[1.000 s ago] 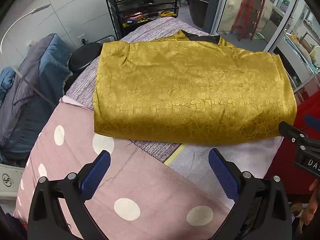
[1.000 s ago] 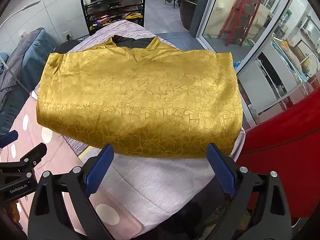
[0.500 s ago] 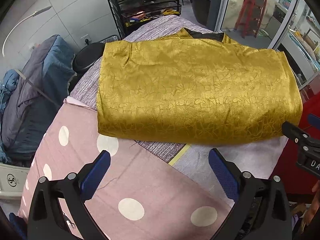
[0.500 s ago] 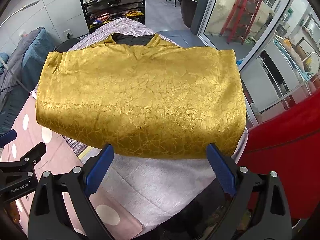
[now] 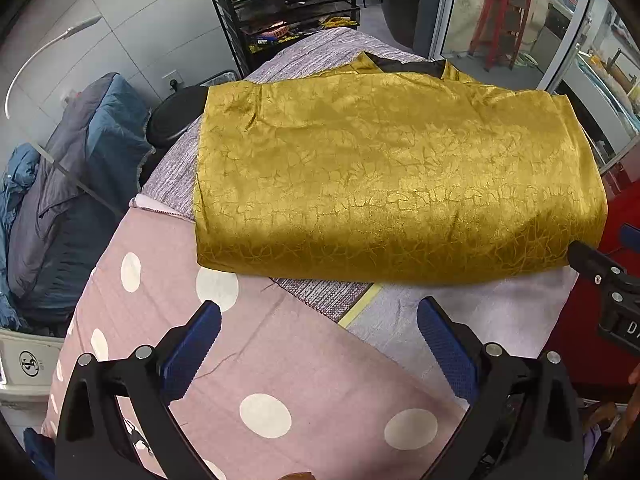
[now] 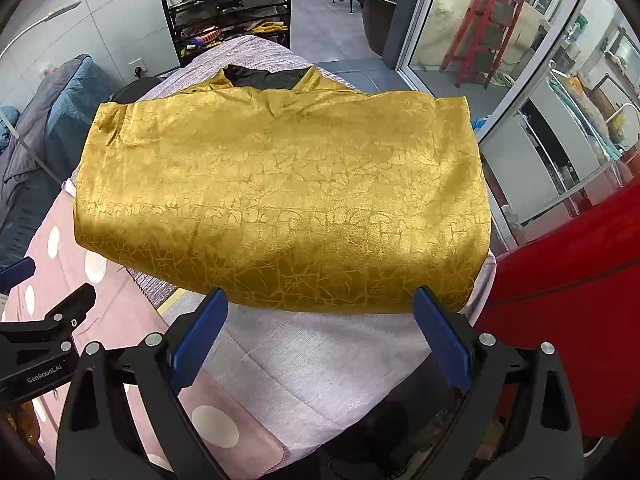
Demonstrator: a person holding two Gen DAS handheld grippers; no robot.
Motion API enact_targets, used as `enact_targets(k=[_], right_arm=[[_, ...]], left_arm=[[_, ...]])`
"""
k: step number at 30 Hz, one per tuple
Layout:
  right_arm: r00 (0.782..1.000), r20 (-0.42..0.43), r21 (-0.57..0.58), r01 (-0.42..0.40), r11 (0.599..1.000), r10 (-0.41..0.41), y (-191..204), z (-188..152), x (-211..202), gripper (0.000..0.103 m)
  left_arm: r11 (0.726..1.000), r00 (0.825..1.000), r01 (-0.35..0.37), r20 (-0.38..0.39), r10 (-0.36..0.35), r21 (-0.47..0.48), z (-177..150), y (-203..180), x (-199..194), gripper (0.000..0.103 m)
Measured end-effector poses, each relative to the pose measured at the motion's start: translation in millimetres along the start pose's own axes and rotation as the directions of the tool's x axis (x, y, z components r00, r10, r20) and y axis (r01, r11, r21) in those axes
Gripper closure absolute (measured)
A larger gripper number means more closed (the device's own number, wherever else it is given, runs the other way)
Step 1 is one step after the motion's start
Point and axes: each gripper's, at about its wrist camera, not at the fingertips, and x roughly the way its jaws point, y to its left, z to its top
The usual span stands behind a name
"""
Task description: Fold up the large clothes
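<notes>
Progress assessment: the shiny gold patterned garment point(image 5: 392, 184) lies folded into a broad rectangle on the cloth-covered table point(image 5: 304, 364), directly ahead of both sets of fingers. Its near edge is a rounded fold, which suggests at least one lengthwise fold is complete. A black lining and collar section point(image 6: 264, 76) protrudes at the far edge, beyond the fingers. Judged against the task, the rectangle remains wide, so a further side-to-side fold probably remains; the layer count cannot be determined.

Left gripper point(image 5: 318, 346): the two blue-padded fingers are spread wide and hold nothing. They hover over the pink polka-dot sheet point(image 5: 256, 384), short of the garment's near edge.

Right gripper point(image 6: 320, 330): the fingers are likewise spread wide and empty. Their tips stand just beside the garment's near fold, over the pale lilac cloth point(image 6: 320, 360); contact cannot be confirmed.

View differences:
- The left wrist view shows the garment's left edge, with a dark round object point(image 5: 176, 120) past it, and a heap of blue-grey bedding point(image 5: 72, 184) far to the left of the fingers. The right gripper's black body appears at the right margin.
- The right wrist view shows the garment's right corner reaching the table's edge, with a red surface point(image 6: 568, 280) right of the fingers and a red ladder point(image 6: 484, 20) behind glass doors. The left gripper's body appears at the left margin.
- Both views show the black wire shelf rack point(image 6: 228, 8) far ahead.
</notes>
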Motion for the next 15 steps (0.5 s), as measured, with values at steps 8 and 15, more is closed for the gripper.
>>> enact_targets(k=[8, 15], right_arm=[[1.000, -0.004, 0.003, -0.001, 1.000, 0.001, -0.5, 0.4, 0.2, 0.011], [1.000, -0.002, 0.001, -0.002, 1.000, 0.002, -1.3, -1.9, -0.8, 0.011]], left_arm=[[1.000, 1.000, -0.009, -0.002, 0.009, 0.021, -0.5, -4.1, 0.0, 0.006], [1.000, 1.000, -0.015, 0.003, 0.015, 0.023, -1.0, -3.4, -3.1, 0.006]])
